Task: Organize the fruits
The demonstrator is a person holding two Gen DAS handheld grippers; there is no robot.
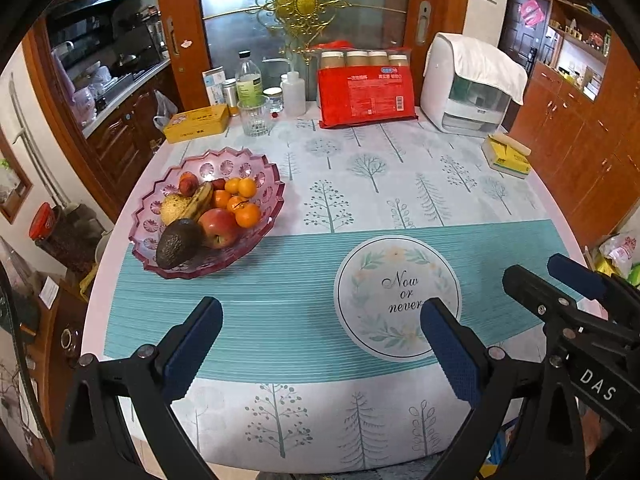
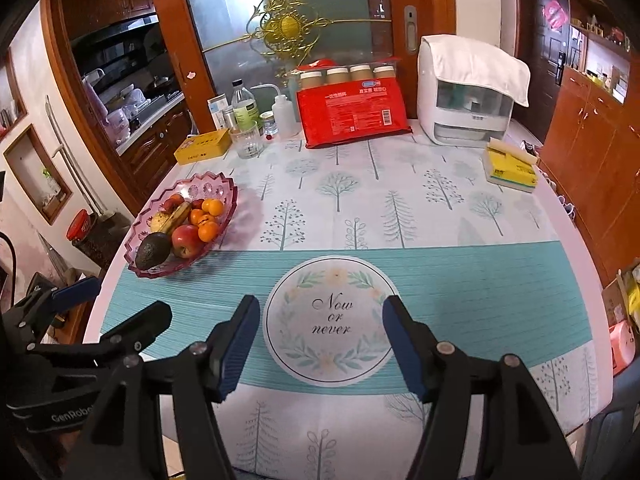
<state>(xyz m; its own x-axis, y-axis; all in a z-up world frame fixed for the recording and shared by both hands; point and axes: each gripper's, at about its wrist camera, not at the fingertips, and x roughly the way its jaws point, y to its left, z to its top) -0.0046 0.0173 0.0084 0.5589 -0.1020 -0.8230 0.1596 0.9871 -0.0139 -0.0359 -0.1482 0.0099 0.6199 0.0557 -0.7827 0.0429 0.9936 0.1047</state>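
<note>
A pink glass fruit bowl (image 1: pixel 256 160) (image 2: pixel 224 184) stands on the left of the table. It holds an avocado (image 1: pixel 176 242) (image 2: pixel 152 250), a red apple (image 1: pixel 218 226) (image 2: pixel 186 240), a banana (image 1: pixel 200 200) (image 2: pixel 176 216), a yellowish pear (image 1: pixel 172 208), a peach (image 1: pixel 188 183) and several oranges (image 1: pixel 240 200) (image 2: pixel 208 220). My left gripper (image 1: pixel 320 320) is open and empty over the table's near edge, right of the bowl. My right gripper (image 2: pixel 320 316) is open and empty above the round "Now or never" print (image 2: pixel 332 316). Each gripper shows at the edge of the other's view (image 1: pixel 568 284) (image 2: pixel 112 312).
At the back stand a yellow tin (image 1: pixel 198 122), a glass tumbler (image 1: pixel 254 116), bottles (image 1: pixel 249 78), a red package with cups (image 1: pixel 366 96) and a white appliance under a cloth (image 1: pixel 470 84). A yellow tissue pack (image 1: pixel 506 156) lies at the right. Wooden cabinets flank the table.
</note>
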